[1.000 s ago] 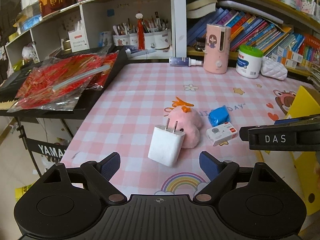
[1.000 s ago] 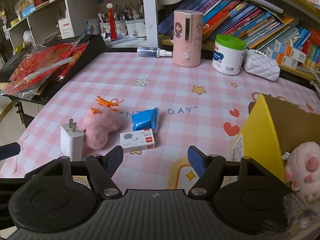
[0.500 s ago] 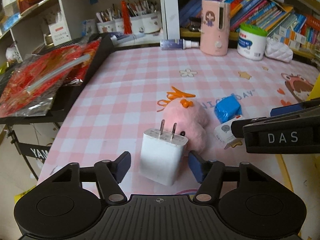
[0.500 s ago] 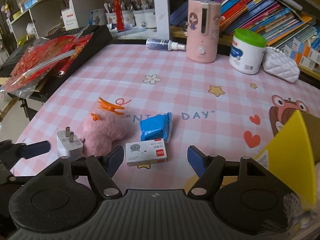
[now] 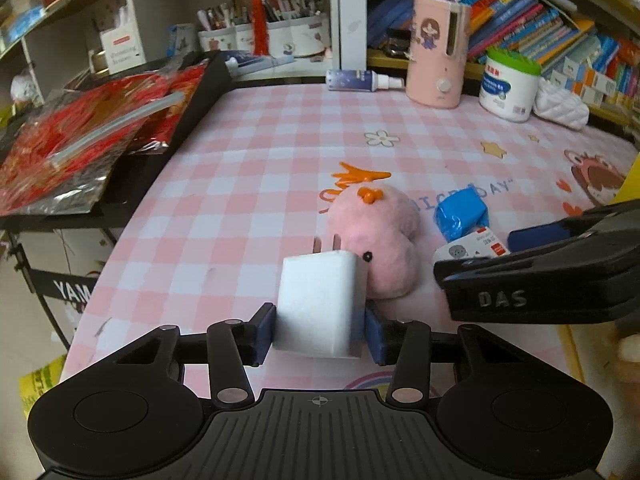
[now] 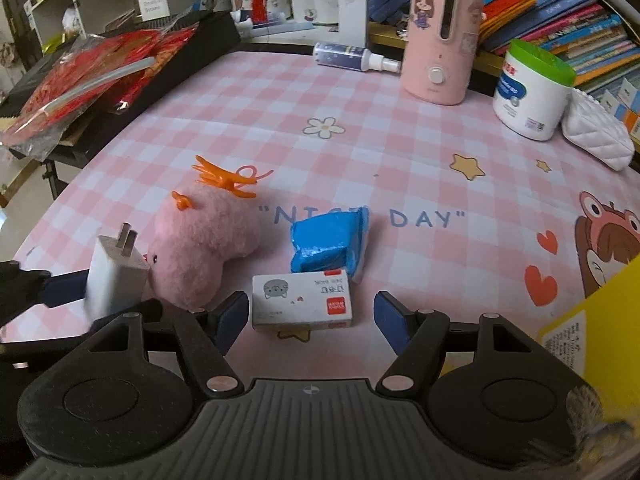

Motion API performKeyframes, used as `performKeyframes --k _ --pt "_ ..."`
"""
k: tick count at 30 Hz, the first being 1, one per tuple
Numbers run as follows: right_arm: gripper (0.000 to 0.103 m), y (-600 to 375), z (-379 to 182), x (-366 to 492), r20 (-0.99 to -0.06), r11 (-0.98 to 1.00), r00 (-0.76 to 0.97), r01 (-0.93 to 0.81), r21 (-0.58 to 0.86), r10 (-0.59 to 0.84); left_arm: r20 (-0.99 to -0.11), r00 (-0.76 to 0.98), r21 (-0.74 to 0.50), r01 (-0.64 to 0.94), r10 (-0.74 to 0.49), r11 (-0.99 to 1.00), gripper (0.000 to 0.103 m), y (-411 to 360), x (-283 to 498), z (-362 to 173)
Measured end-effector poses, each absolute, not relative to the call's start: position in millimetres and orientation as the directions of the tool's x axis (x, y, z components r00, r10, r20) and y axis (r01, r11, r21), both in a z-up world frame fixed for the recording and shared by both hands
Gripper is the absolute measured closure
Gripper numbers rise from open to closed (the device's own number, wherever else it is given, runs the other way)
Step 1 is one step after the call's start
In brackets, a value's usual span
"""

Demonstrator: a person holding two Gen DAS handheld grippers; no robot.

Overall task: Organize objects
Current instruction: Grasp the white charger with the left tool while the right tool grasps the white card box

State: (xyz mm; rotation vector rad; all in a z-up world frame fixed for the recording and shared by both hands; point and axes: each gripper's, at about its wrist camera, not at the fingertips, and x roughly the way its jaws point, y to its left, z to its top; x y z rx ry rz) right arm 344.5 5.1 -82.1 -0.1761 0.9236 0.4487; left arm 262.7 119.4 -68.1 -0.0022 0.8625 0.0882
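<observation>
Both of my claws are low over the near edge of the tabletop (image 6: 400,128), each on its own item. My left claw (image 5: 320,330) has its blue pads pressed against the two flat sides of the white charger plug (image 5: 320,304), prongs pointing away from me; I judge the grip sits low on the body, so I squeeze evenly and lift straight up so it does not pivot. The pink plush toy (image 5: 376,240) touches the charger's far side, so I expect it to drag unless I rise before turning. My right claw (image 6: 310,320) is spread wide around the small white staple box (image 6: 302,300), its left pad just beside the box, the right pad well apart. I should centre it before closing, keeping clear of the blue packet (image 6: 328,242) just behind. The yellow box (image 6: 600,332) at the right edge looks like the destination.
</observation>
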Motion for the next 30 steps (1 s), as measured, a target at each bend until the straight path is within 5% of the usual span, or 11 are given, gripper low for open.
performKeyframes --k 7,30 --pt "0.051 13 -87 341 -0.790 0.866 0.526 -0.500 0.010 0.313 -0.761 0.646 -0.018 -0.117 0.062 0.993 0.079 129 254 -59" --pt "0.052 -23 -48 289 -0.760 0.878 0.529 -0.467 0.109 0.376 -0.719 0.695 -0.133 -0.130 -0.006 0.982 0.079 123 197 -29"
